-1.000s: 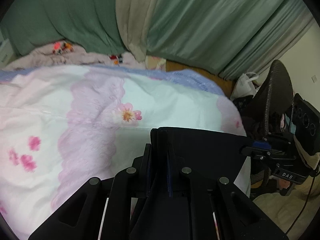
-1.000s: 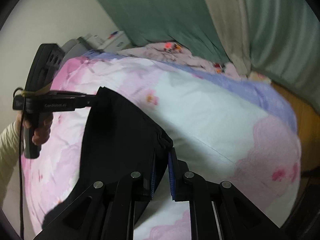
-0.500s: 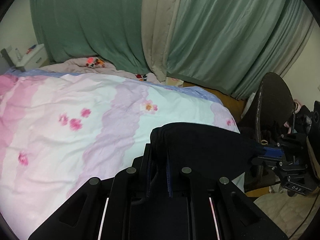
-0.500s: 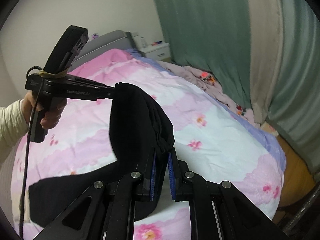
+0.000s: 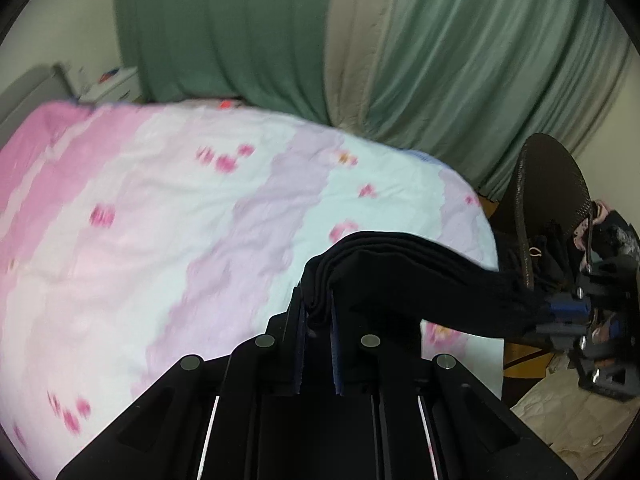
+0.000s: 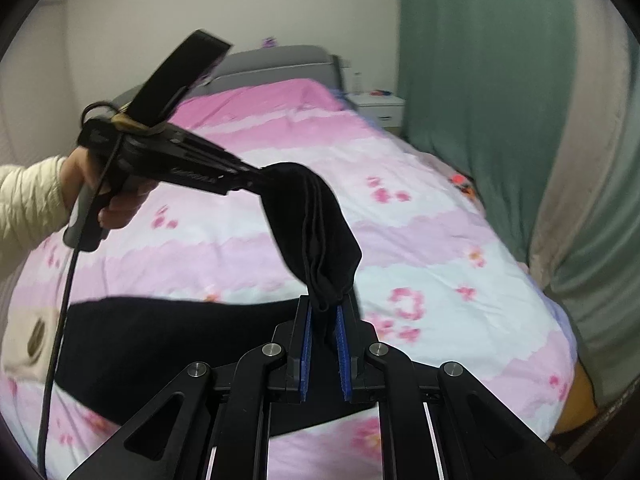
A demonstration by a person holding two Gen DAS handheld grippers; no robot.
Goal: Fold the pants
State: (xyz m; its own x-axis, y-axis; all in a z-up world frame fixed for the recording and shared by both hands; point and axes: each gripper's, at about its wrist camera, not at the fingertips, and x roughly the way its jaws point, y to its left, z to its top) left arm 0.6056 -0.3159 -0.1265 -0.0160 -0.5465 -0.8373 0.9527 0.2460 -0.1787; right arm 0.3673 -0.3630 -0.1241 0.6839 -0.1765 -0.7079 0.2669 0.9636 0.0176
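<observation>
Right wrist: left tongs (image 6: 256, 178) side lettering blurred, clamping black pants (image 6: 316, 232).

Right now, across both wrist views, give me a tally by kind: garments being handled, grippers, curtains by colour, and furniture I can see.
Black pants: 1, clamped by both grippers
Grippers: 2, left gripper and right gripper
Green curtains: 2 panels
Beige curtain: 1
Bed with pink floral cover: 1
White nightstand: 1
Dark chair: 1
Total: 9

My grippers are matte black with blue ribbed pads (image 6: 306, 344) and round silver screws (image 6: 271, 349). A black cable (image 6: 60, 312) hangs from the left gripper (image 6: 256, 178); my sleeve (image 6: 28, 200) is cream.
</observation>
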